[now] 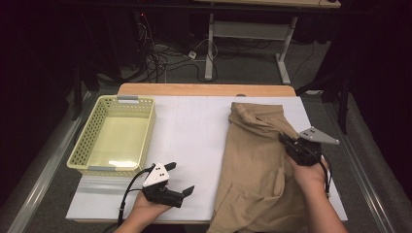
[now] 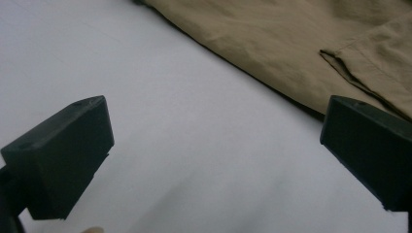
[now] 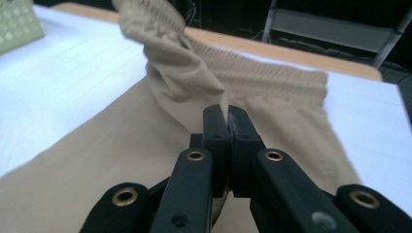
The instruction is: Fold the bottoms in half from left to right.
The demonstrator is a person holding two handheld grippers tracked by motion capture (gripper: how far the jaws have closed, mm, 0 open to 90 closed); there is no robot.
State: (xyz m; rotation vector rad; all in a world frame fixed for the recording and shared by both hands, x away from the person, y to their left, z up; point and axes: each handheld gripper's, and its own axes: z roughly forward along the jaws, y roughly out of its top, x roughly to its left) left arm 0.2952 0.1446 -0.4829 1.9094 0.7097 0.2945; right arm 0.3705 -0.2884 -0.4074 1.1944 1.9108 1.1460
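right gripper – jaws pinch khaki shorts | left gripper – jaws apart

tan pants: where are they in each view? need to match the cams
High view: tan pants right of centre on the white table top, waistband far end.
Left gripper view: top right, past the open left gripper.
Right gripper view: centre, a fold pinched in the right gripper.
Shared landmark: the white table top.
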